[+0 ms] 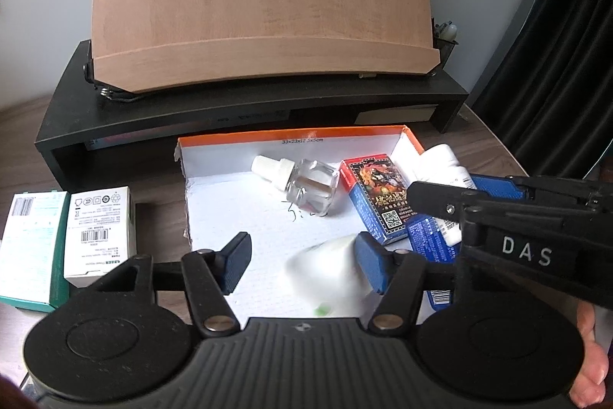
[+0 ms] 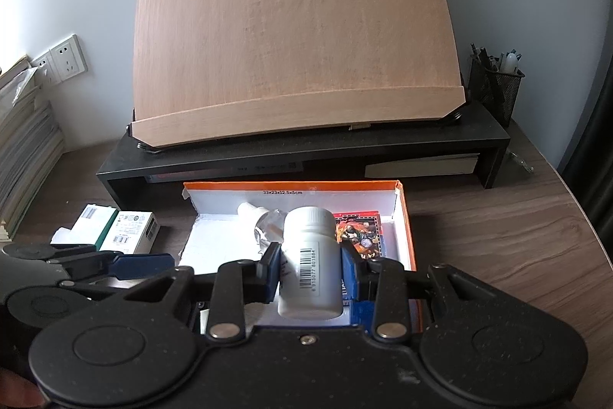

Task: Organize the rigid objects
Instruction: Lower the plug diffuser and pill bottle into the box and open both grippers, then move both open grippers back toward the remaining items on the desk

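An open orange-rimmed box (image 1: 291, 135) with a white floor lies on the desk. In it are a clear glass bottle (image 1: 306, 186) with a white cap, a red and blue card box (image 1: 379, 202) and a blue packet (image 1: 425, 236). My left gripper (image 1: 302, 263) hangs open over the box. A blurred white object (image 1: 325, 275) sits between its jaws, close to the right pad and apart from the left one. My right gripper (image 2: 310, 265) is shut on a white barcoded pill bottle (image 2: 310, 236), held upright above the box (image 2: 291, 184).
A white carton (image 1: 99, 232) and a green and white carton (image 1: 30, 240) stand on the desk left of the box. Behind it is a black riser (image 1: 230, 102) carrying a tilted wooden board (image 1: 260, 6). A mesh pen holder (image 2: 496, 83) stands at the back right, and stacked books (image 2: 23, 148) at the left.
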`<state>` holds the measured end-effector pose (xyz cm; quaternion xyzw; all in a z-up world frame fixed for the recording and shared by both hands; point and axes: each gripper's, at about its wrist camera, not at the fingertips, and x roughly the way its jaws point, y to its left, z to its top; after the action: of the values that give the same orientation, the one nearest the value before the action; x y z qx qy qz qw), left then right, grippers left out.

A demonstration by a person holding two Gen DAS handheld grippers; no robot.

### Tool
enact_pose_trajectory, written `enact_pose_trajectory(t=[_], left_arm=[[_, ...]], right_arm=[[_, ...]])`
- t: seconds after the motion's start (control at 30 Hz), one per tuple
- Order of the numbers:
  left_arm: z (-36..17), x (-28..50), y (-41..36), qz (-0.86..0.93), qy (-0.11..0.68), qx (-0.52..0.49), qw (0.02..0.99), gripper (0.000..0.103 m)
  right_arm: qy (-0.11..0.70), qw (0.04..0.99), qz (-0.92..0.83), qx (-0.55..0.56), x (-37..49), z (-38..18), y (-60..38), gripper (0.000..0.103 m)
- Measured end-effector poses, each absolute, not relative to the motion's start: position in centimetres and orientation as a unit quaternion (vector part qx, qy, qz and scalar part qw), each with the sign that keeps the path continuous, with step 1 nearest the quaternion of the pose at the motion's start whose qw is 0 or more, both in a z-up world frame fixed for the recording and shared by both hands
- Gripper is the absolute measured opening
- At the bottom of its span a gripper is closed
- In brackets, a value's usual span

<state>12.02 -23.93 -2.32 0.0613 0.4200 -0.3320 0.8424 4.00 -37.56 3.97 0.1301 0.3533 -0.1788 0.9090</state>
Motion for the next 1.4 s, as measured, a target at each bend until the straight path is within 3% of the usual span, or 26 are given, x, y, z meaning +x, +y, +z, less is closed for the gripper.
enact_pose_trajectory(t=[0.2,0.47,0.6,0.73,1.4], left_arm=[[-2.3,12.0,-23.9,-0.331,0.423,0.055,0.842,0.063],[-1.0,11.8,-22.4,-0.324,0.417,0.035,0.849,0.071],[-0.1,11.7,-21.3,-0.314,0.413,0.024,0.854,0.077],[0.5,11.2,-19.6,-0.295,0.405,0.021,0.865,0.085],[-0.2,8.7,-1.6,-0.143,0.412,-0.05,0.898,0.09]], right_arm=[[0.357,0.906,-0.185,0.132,3.9,4.0,-37.8,0.042],[0.336,0.909,-0.201,0.139,2.7,5.3,-37.9,0.045],[0.326,0.913,-0.205,0.135,2.4,6.2,-37.2,0.056],[0.317,0.917,-0.207,0.128,2.3,6.8,-35.7,0.078],[0.356,0.92,-0.122,0.112,4.5,5.3,-25.0,0.081]])
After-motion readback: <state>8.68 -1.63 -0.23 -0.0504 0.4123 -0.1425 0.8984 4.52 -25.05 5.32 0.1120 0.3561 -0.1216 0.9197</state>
